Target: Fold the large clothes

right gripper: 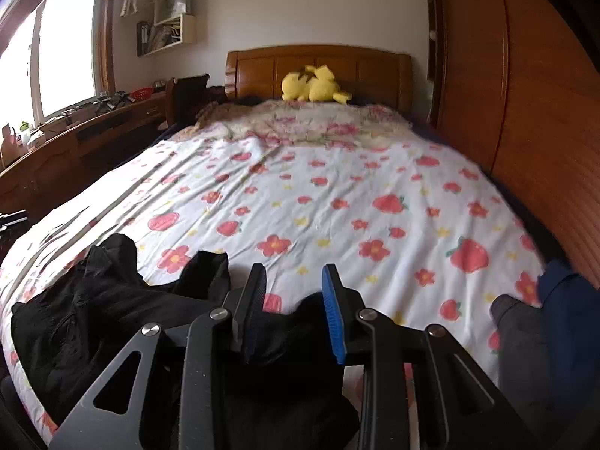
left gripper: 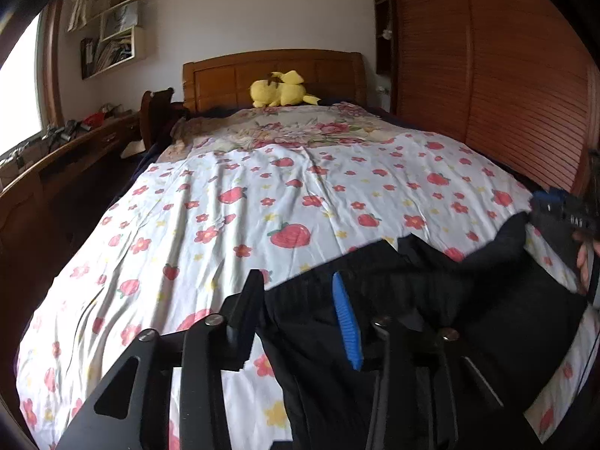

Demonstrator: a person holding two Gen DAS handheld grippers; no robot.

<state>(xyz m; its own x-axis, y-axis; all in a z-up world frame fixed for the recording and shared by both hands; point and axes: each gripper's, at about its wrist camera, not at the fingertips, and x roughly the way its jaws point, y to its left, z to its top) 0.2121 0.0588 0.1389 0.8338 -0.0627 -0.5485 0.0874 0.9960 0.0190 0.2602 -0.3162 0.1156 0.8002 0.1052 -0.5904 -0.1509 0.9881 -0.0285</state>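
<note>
Black garment on strawberry-print bedspread, near edge, bunched.
2 grippers over it: left gripper jaws part open, cloth between them, unpinched; right gripper jaws part open, cloth between. Yellow plush at headboard. No legible writing.

I see the garment lying on the bed's near end, spread leftward across the quilt from my right gripper, part of it between that gripper's parted fingers. My left gripper hangs over the garment's other end. At the bed's far end a plush toy rests against the headboard. A desk runs along the bed's left, a wardrobe along its right.
</note>
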